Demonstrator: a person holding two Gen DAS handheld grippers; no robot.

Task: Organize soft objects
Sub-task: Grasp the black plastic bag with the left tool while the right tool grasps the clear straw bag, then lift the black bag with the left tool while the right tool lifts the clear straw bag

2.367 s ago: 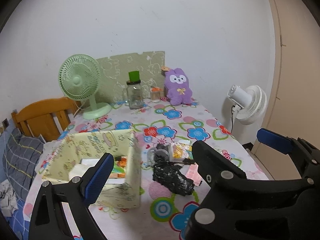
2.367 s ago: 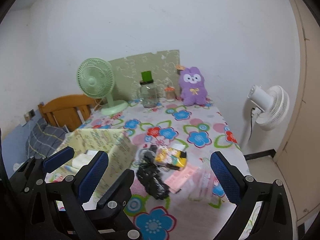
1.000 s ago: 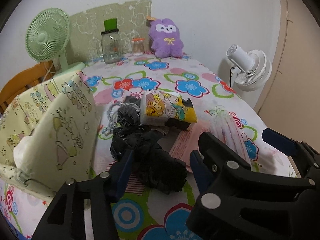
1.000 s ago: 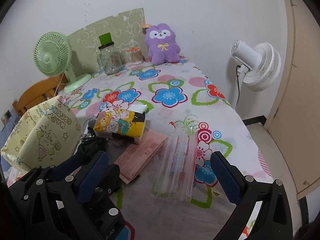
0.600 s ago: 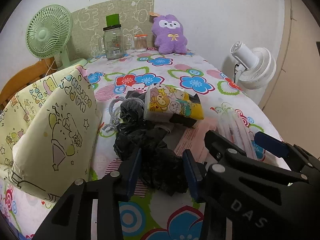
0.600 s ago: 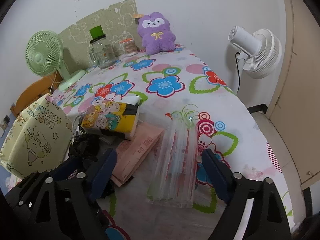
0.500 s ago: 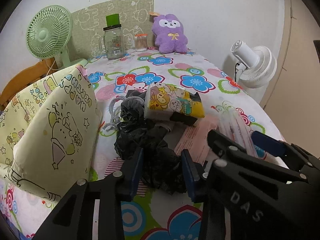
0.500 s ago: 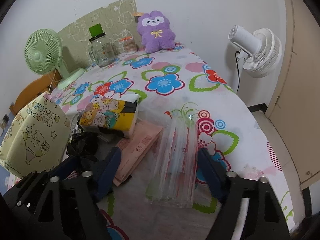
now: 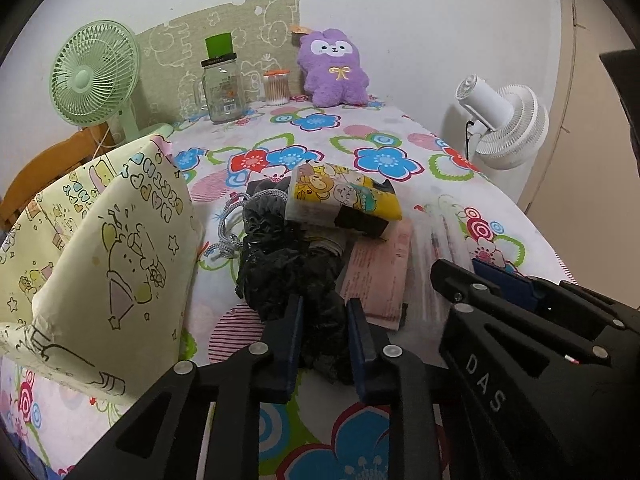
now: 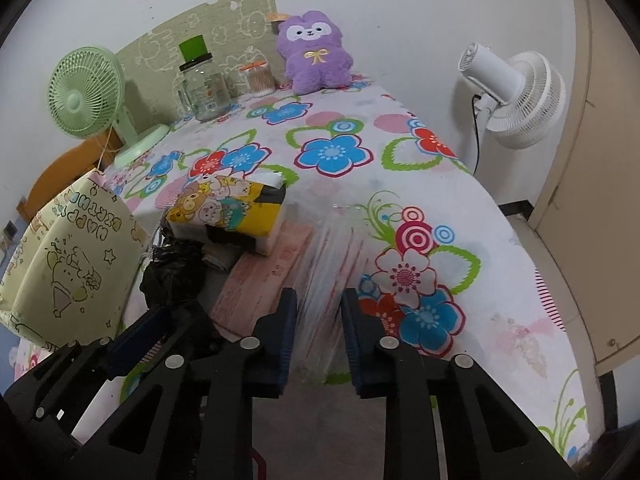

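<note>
A crumpled black plastic bag [image 9: 288,264] lies on the flowered tablecloth [image 9: 384,160], and my left gripper [image 9: 322,308] is shut on its near end. To its right lies a clear plastic pack of thin sticks [image 10: 340,248]. My right gripper [image 10: 318,300] has its jaws closing on it, and the pads pinch the film between them. Behind both rest a cartoon-printed tissue pack [image 9: 344,196] and a pink flat packet [image 9: 380,268]. A purple plush toy [image 9: 334,68] sits upright at the far edge by the wall.
A pale yellow gift bag [image 9: 100,248] stands open at the left. At the back are a green fan [image 9: 94,72], a glass jar [image 9: 222,88] and a cotton swab pot [image 9: 276,86]. A white fan [image 9: 504,128] stands off the table's right edge, beside a door.
Both grippers have gone from wide open to closed, the left on the black bag and the right on the clear pack. Neither hand has shifted much.
</note>
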